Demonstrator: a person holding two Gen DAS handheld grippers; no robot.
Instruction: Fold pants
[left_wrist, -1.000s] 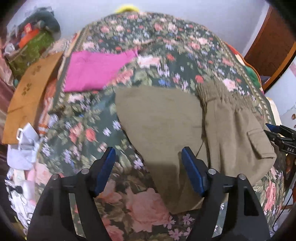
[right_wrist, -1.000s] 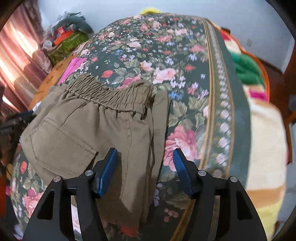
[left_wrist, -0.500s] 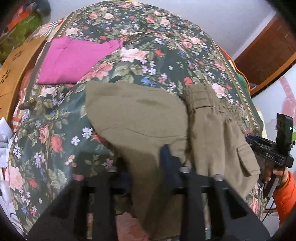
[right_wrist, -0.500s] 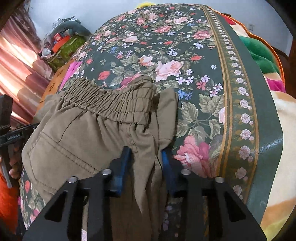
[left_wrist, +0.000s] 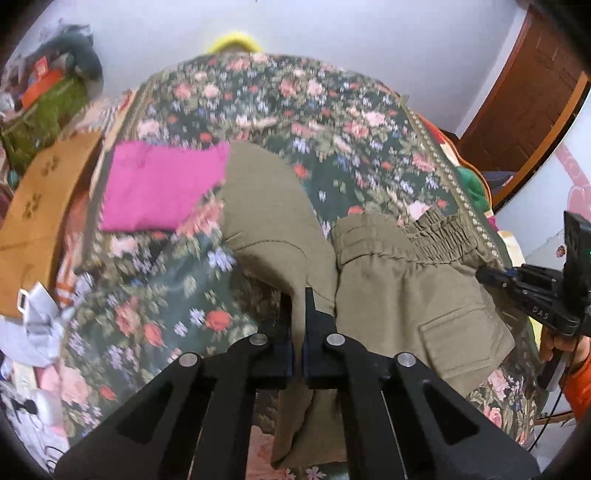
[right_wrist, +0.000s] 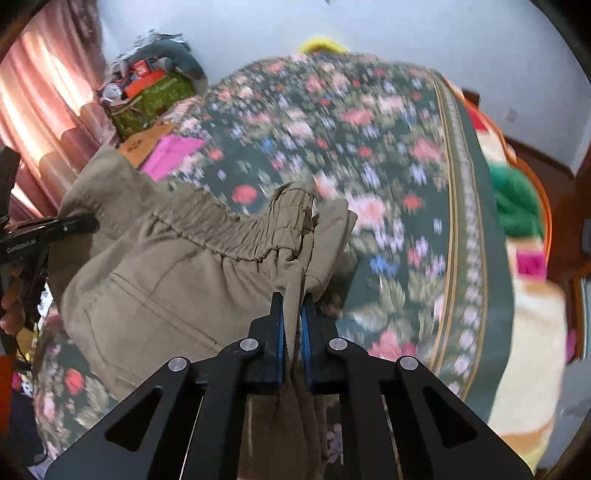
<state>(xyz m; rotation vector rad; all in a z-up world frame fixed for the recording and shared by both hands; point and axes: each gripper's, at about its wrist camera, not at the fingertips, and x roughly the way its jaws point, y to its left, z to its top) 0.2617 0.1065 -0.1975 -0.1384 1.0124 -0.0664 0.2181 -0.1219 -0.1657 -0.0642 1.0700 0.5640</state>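
Both grippers, left gripper (left_wrist: 298, 295) and right gripper (right_wrist: 292, 301), pinch the olive pants (left_wrist: 402, 291) at lower centre above the floral bedspread (left_wrist: 332, 122); folding appears only partway, final folds outstanding.

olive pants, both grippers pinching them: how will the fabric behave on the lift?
Probably floppy: the olive pants already sag and crease away from the right gripper. Likely light, since the left gripper raises a fold by one edge. The loose leg may trail.
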